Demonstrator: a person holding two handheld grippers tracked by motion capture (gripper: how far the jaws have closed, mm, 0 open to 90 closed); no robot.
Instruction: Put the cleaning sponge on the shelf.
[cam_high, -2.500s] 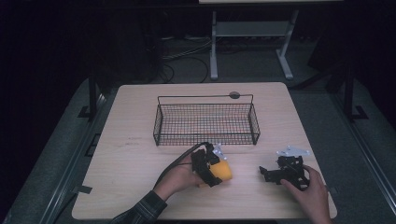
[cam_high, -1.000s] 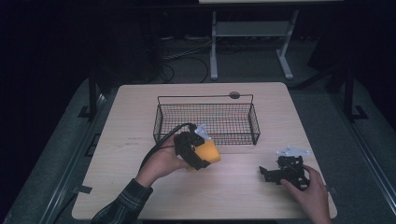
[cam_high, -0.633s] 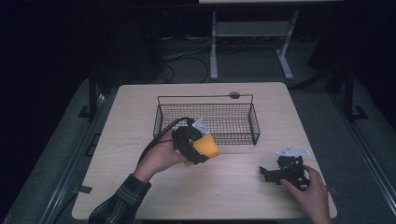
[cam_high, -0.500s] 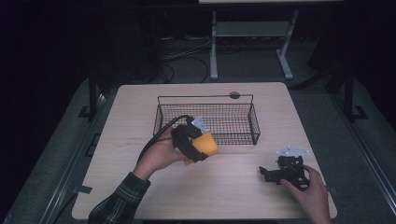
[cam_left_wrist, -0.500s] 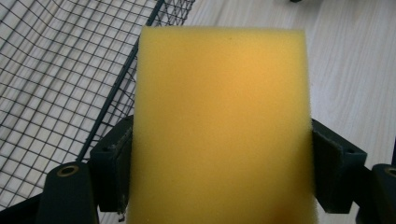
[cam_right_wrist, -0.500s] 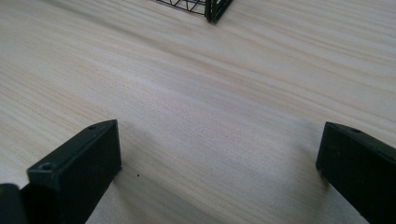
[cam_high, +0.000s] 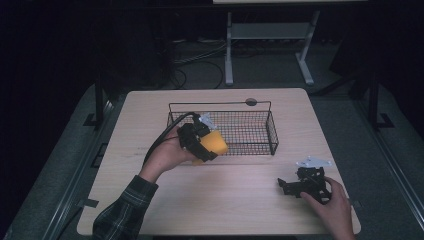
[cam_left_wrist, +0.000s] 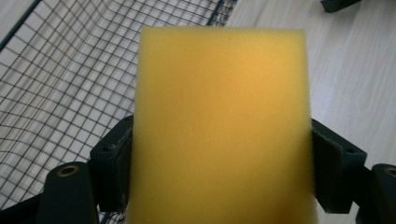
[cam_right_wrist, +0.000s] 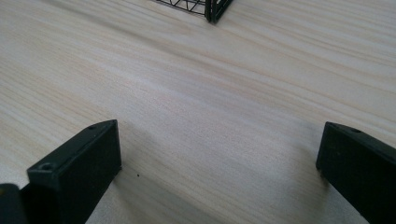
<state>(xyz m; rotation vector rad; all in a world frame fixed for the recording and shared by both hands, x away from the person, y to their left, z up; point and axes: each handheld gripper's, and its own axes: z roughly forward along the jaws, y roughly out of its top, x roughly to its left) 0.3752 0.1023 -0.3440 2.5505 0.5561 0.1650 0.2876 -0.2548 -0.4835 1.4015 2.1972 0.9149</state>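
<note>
Left gripper (cam_high: 212, 145) is clamping a yellow sponge (cam_high: 214, 143) between its jaws, and you can see it really well in the left gripper view, where the sponge (cam_left_wrist: 219, 126) is sitting squeezed at both sides by the black pads. It's hovering off the worktop (cam_high: 220, 200) right at the basket's (cam_high: 222, 103) front left wall, with the sponge poking out toward the mesh. Hard to say from the high view whether the sponge is actually over the rim or just in front of it, looks like just in front to me.

Right gripper (cam_high: 303, 186) is resting on the worktop near the front right corner with a hand on it, jaws spread wide and nothing between them, only bare wood in the right gripper view, with a basket corner (cam_right_wrist: 210, 9) peeking in up top.

So I'd say we're in the carry step, sponge heading for the basket. Next move probably calls for lifting a bit more so the sponge clears the top wire, pushing forward over the inside, then letting the jaws go so it's dropping onto the mesh floor.
</note>
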